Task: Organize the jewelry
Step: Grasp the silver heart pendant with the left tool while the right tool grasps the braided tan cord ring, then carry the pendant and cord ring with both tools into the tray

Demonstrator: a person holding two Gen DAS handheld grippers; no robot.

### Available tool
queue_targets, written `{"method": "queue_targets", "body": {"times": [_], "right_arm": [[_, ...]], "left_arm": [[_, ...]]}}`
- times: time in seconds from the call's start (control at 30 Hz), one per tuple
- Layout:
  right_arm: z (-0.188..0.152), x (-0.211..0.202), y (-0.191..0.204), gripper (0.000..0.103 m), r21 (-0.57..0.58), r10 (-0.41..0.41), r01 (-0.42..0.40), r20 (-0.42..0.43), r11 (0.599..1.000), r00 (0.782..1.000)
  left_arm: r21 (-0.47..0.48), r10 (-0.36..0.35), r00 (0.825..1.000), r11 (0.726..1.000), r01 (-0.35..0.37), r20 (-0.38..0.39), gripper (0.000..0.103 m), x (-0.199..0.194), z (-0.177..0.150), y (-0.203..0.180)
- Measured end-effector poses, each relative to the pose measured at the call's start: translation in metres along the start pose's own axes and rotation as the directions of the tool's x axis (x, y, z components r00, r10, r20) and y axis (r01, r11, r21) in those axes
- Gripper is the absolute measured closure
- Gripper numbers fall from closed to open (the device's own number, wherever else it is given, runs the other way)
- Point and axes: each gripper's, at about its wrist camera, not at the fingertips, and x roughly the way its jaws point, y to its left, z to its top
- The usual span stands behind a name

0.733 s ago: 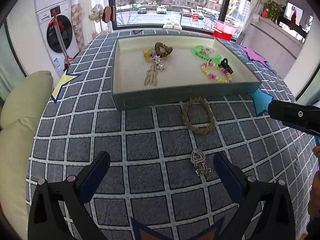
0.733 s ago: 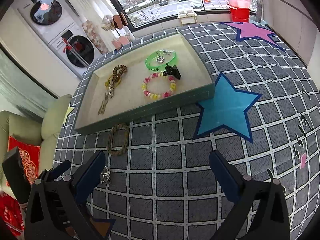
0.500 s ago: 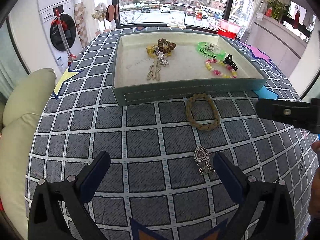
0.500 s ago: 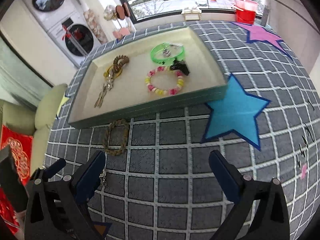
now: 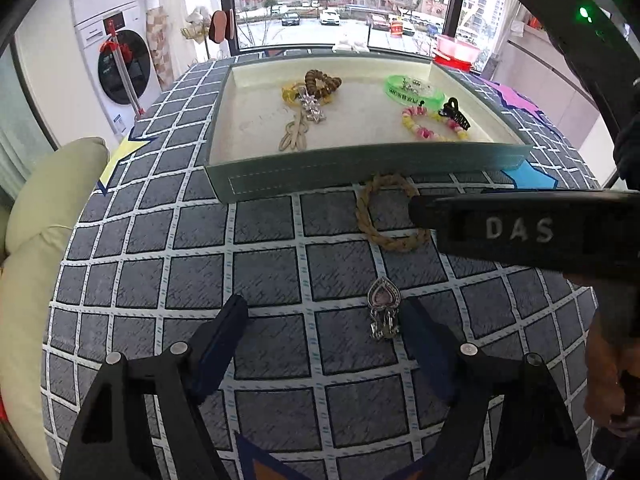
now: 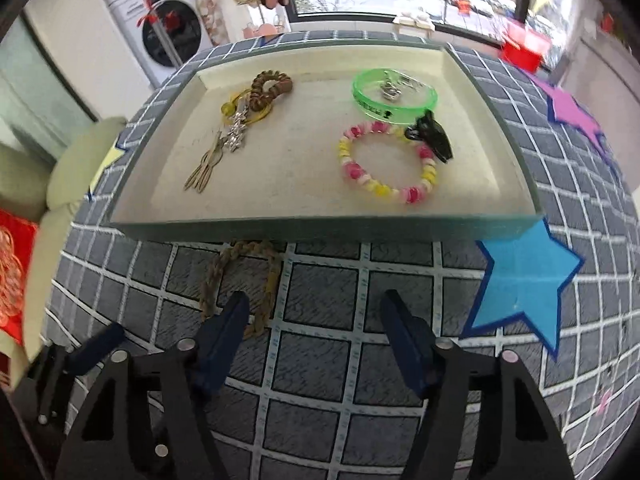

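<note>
Both tools were black plastic. The left gripper [image 5: 324, 320] had dark blue pads [image 5: 224, 332] and small silver screws. The right gripper [image 6: 314, 320] looked the same, and its side showed the white letters "DAS". A green light glowed on it.

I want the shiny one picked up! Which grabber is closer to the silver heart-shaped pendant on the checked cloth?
Left. The left gripper, jaws closing, has the silver heart-shaped pendant by its right finger. The right gripper is farther off, over the braided rope bracelet.
</note>
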Motion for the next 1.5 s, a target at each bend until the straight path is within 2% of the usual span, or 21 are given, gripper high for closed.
{"method": "queue_targets", "body": {"times": [0.1, 0.13, 0.23, 0.3, 0.33, 0.37, 0.4, 0.47, 0.57, 0.7, 1.0, 1.5], "right_arm": [[-0.003, 0.001, 0.009, 0.042, -0.065, -0.048, 0.049, 0.010, 0.997, 0.999], [-0.003, 0.001, 0.011, 0.049, -0.078, -0.064, 0.065, 0.015, 0.995, 0.998], [-0.004, -0.001, 0.015, 0.063, -0.106, -0.058, 0.060, 0.023, 0.993, 0.998], [-0.006, -0.002, 0.019, 0.080, -0.128, -0.052, 0.055, 0.025, 0.990, 0.998], [-0.006, -0.002, 0.020, 0.094, -0.131, -0.050, 0.052, 0.024, 0.990, 0.998], [-0.007, -0.003, 0.021, 0.096, -0.130, -0.050, 0.053, 0.026, 0.990, 0.998], [-0.008, -0.003, 0.020, 0.096, -0.127, -0.048, 0.051, 0.029, 0.991, 0.998], [-0.010, -0.005, 0.016, 0.096, -0.106, -0.030, 0.033, 0.033, 0.994, 0.999], [-0.011, -0.010, 0.006, 0.096, -0.059, 0.003, 0.000, 0.045, 0.998, 0.999], [-0.014, -0.024, -0.007, 0.096, -0.023, 0.026, -0.024, 0.075, 0.999, 0.997], [-0.022, -0.051, -0.030, 0.096, 0.043, 0.059, -0.064, 0.119, 0.997, 0.991], [-0.023, -0.085, -0.040, 0.096, 0.075, 0.074, -0.090, 0.194, 0.993, 0.978]], "left_arm": [[0.004, 0.000, 1.000, 1.000, 0.000, 0.007, 0.015, 0.000, -0.001, -0.001], [0.008, 0.004, 1.000, 1.000, -0.004, 0.010, 0.016, 0.000, -0.001, -0.002], [0.032, -0.007, 1.000, 0.999, 0.007, 0.021, 0.030, -0.002, -0.001, -0.005], [0.051, -0.018, 1.000, 0.999, 0.016, 0.025, 0.043, -0.004, -0.001, -0.008], [0.061, -0.027, 0.999, 0.998, 0.025, 0.028, 0.049, -0.005, -0.002, -0.010], [0.073, -0.036, 0.999, 0.997, 0.033, 0.030, 0.064, -0.006, -0.002, -0.011], [0.088, -0.048, 0.998, 0.995, 0.045, 0.028, 0.072, -0.006, -0.002, -0.013], [0.090, -0.068, 0.997, 0.994, 0.066, 0.025, 0.072, -0.008, -0.002, -0.013], [0.058, -0.135, 0.991, 0.989, 0.134, 0.016, 0.072, -0.010, -0.002, -0.006], [0.031, -0.167, 0.986, 0.986, 0.166, 0.016, 0.072, -0.015, -0.002, 0.002], [0.042, -0.184, 0.981, 0.983, 0.181, 0.062, 0.072, -0.037, 0.002, 0.011], [0.061, -0.187, 0.973, 0.982, 0.180, 0.137, 0.072, -0.056, 0.026, 0.018]]}}
